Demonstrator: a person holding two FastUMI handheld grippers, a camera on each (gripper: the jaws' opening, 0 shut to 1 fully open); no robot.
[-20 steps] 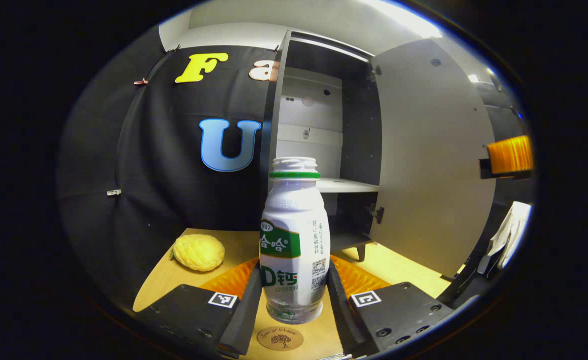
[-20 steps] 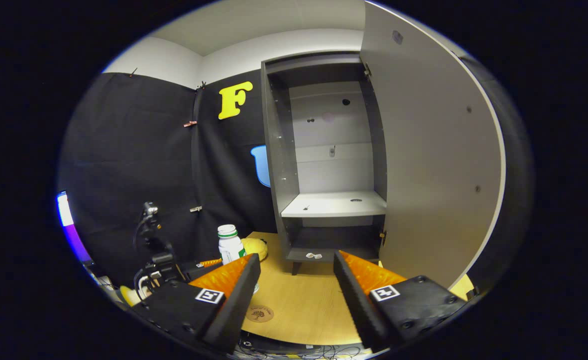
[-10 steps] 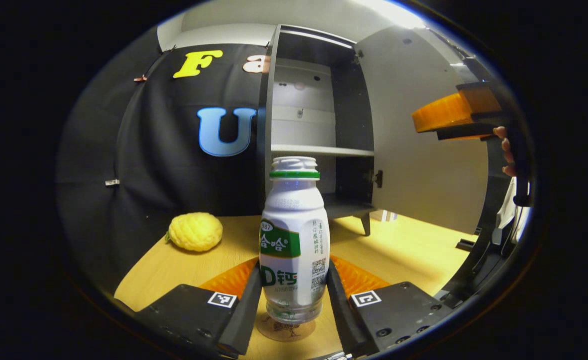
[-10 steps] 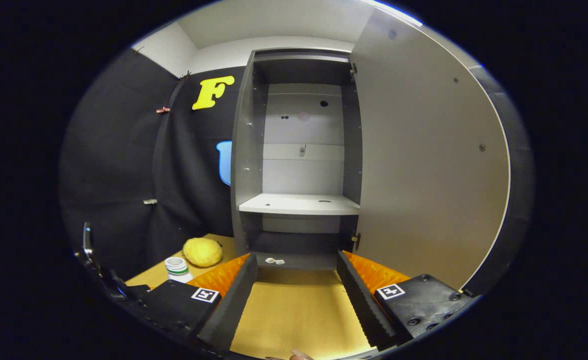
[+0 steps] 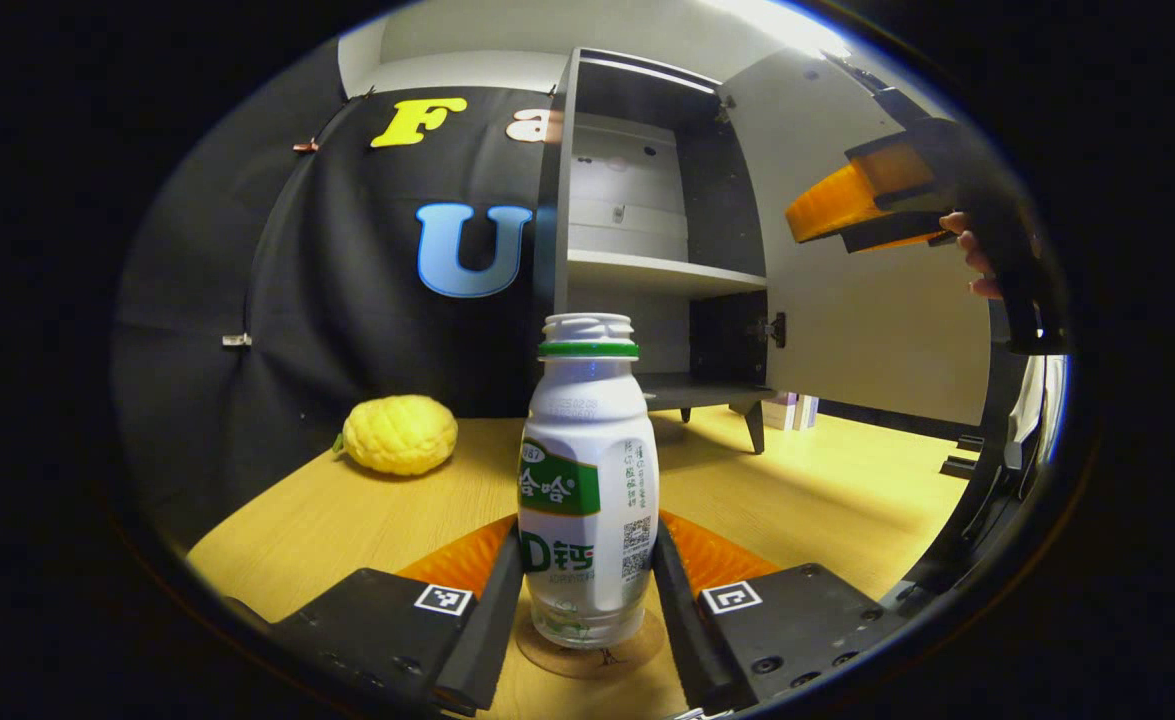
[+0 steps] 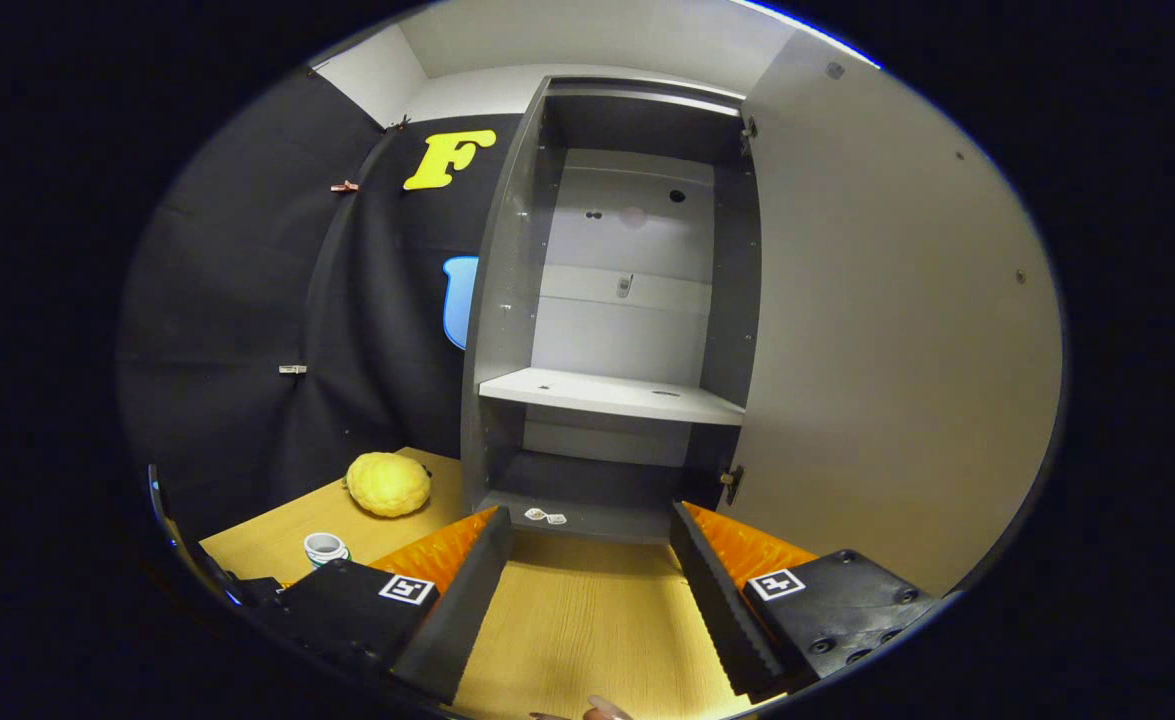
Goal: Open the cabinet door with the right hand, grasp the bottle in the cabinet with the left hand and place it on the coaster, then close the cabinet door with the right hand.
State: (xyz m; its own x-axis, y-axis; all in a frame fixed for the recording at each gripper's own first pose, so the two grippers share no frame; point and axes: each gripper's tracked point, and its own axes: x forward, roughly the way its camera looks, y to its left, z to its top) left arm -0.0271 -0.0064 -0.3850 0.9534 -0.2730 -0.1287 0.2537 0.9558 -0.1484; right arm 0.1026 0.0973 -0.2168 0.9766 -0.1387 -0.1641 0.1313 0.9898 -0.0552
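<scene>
The booth has a black cloth wall at the back and a wooden bench [image 5: 807,490] in front of it, and on the bench stands a tall grey cabinet [image 6: 607,300]. Its door [image 6: 897,330] is swung wide open to the right, so the first step of the task looks done, and the shelves inside carry no bottle. The right tongs [image 6: 592,590] are spread apart with nothing between them, and they point toward the open cabinet, near the door. The left tongs [image 5: 587,600] are closed on the lower body of the bottle [image 5: 588,480], one finger on each side. The bottle stands upright, and its bottom seems to rest on the round coaster [image 5: 592,655], though I cannot tell if it truly touches. A yellow fruit [image 5: 399,434] lies well apart at the left. What is left, I judge, is to release the bottle and to close the door.
</scene>
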